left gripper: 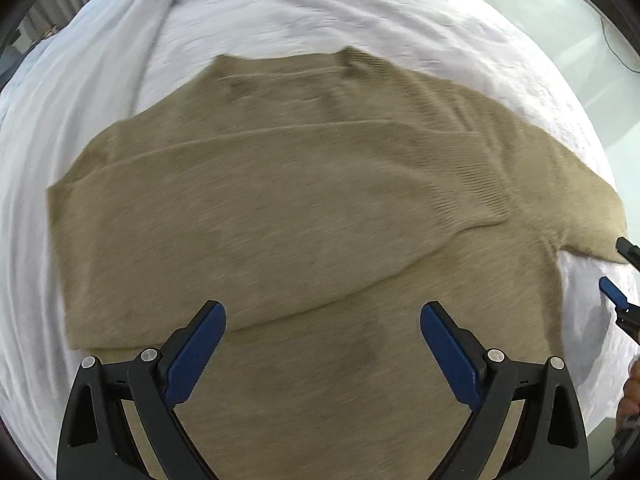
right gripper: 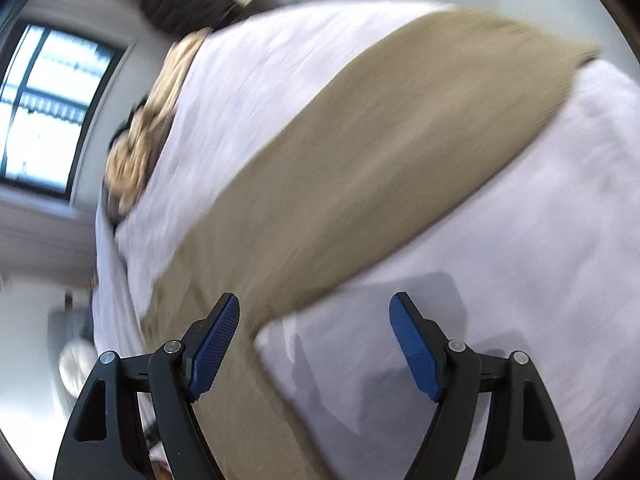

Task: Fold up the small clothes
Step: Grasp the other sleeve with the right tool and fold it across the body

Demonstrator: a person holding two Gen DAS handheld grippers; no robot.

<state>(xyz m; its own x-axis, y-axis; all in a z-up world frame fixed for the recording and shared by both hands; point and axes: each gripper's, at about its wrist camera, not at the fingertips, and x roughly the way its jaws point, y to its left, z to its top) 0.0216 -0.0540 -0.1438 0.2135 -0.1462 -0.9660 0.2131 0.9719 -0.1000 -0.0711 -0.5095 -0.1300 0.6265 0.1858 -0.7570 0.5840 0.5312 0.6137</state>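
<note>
Garment: we see a tan knitted sweater [left gripper: 304, 200] spread flat on a white quilted bedspread [left gripper: 400, 20], neck end away from us, one sleeve folded across the body
Other sleeve: it stretches out over the bedspread [right gripper: 520, 240] toward the right, the sweater [right gripper: 380, 152] blurred in the right wrist view
Left gripper [left gripper: 323, 324]: we hold it over the near hem, blue pads spread wide, nothing between them
Right gripper [right gripper: 314, 316]: jaws likewise spread apart, empty, above the sleeve's edge and bare bedspread
Bed head: a cream chunky braided throw [right gripper: 156, 120] lies at the far end
Wall: a dark-framed window [right gripper: 48, 108]
</note>
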